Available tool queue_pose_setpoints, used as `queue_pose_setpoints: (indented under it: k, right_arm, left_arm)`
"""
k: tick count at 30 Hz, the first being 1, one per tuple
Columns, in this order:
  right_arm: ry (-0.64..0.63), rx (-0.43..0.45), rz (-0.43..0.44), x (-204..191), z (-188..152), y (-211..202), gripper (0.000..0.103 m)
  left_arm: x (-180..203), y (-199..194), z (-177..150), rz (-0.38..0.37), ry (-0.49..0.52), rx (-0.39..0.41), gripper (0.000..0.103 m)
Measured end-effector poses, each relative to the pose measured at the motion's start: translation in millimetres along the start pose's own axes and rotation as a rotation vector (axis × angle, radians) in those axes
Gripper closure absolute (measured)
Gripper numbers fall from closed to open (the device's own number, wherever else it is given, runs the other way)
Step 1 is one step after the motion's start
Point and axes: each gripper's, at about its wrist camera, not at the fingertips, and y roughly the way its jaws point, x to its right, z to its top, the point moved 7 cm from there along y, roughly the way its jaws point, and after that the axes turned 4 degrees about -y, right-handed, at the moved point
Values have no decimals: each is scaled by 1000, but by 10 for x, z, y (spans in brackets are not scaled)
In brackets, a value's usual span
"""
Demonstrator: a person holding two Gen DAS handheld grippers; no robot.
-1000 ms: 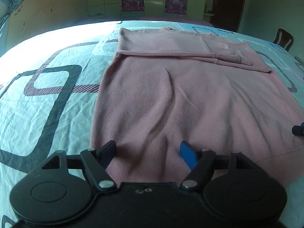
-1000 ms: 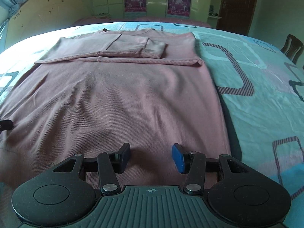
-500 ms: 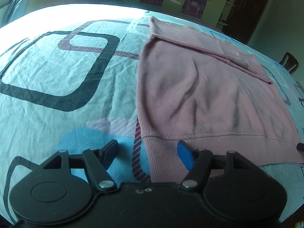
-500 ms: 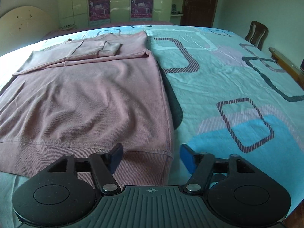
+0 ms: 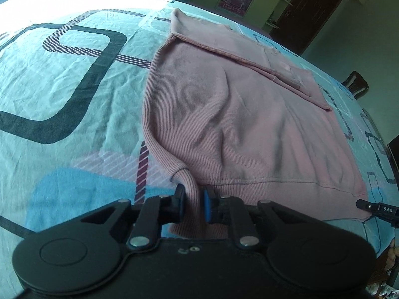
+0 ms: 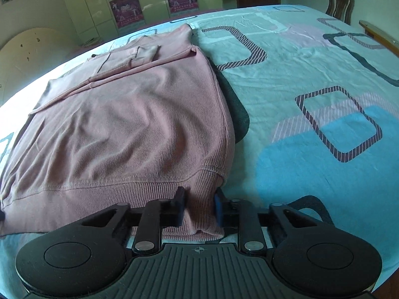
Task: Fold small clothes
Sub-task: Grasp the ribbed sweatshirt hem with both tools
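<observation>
A pink ribbed-knit sweater (image 5: pixel 237 124) lies spread flat on a bed covered with a lightly creased light-blue bedsheet (image 5: pixel 62 99) printed with rounded dark rectangles, striped bands and soft pink and blue patches. The sweater's sleeves are folded across its far end, forming a neat layered band with stitched edges, while the body shows gentle ripples running toward the near hem. The hem is a thicker band of fine vertical ribbing, set off by a line of stitching. The left tool (image 5: pixel 194 205), a black two-finger device with blue pads, has just been closing and now pinches the left near corner of the hem, the ribbed fabric bunched into a raised vertical fold between its pads. The right tool (image 6: pixel 199 208), of the same build with a ridged black body, has likewise just been closing and now clamps the right near corner of the hem, the knit gathered and slightly lifted between its pads. In the left wrist view the tip of the right tool shows at the far right edge beside the other hem corner. Behind the bed stand pale green cabinets (image 6: pixel 99 7) with glossy doors and a dark wooden chair (image 6: pixel 340 3).
</observation>
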Motion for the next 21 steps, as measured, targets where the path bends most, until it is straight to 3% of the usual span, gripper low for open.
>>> queue_pose_setpoints:
  k: [9, 15, 21]
  right_arm:
    - [23, 100, 103, -110, 528, -229, 92]
    - [38, 188, 148, -171, 1214, -160, 92]
    - [68, 259, 167, -181, 2078, 196, 92]
  left_arm:
    - [254, -189, 573, -88, -21, 102, 95]
    - [452, -122, 1183, -117, -34, 194, 95]
    - [601, 154, 1974, -109, -66, 290, 95]
